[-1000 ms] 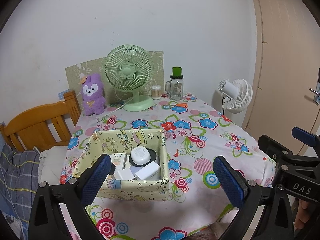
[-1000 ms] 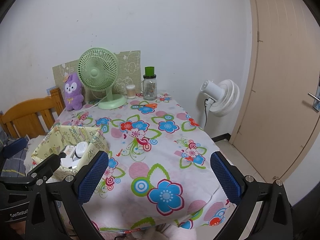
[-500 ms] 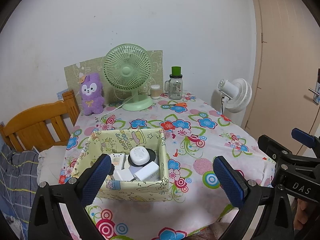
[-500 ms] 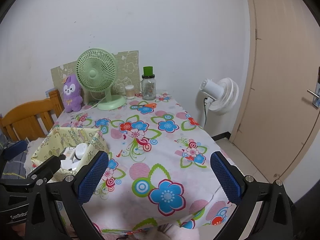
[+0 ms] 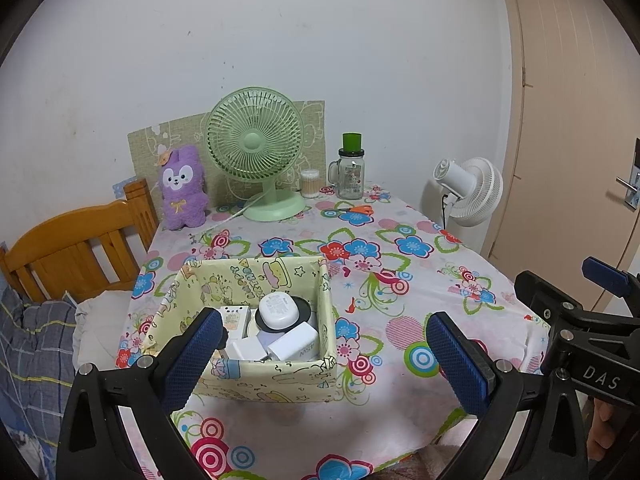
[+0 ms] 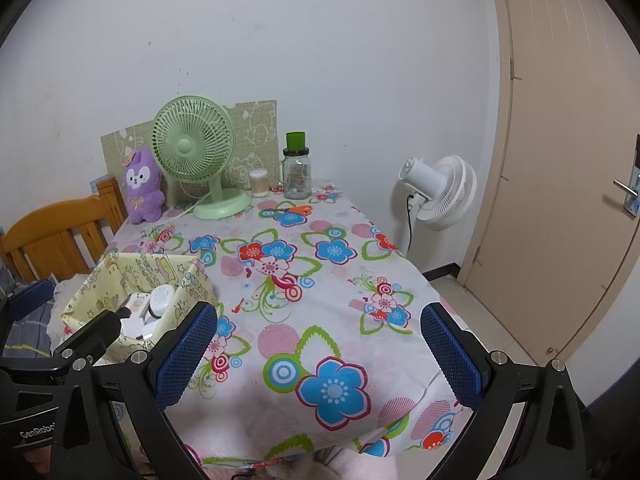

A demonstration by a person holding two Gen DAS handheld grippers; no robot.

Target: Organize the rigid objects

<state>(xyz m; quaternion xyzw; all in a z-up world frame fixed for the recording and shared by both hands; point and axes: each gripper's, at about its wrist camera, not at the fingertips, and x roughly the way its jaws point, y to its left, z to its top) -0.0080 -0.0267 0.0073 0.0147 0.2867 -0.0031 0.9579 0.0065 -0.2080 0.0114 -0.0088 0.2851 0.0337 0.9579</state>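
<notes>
I have the left gripper point(image 5: 324, 354) spread wide and holding nothing, hanging above the yellow box point(image 5: 264, 376) at the table's near-left corner; white items point(image 5: 278, 312) sit inside it; my right gripper point(image 6: 320, 354) gapes equally wide, empty, over the flowered tablecloth point(image 6: 336, 280).

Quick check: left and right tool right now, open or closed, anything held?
Left tool: open, holding nothing, above the near edge of the yellow storage box.
Right tool: open, holding nothing, over the flowered tablecloth.
</notes>
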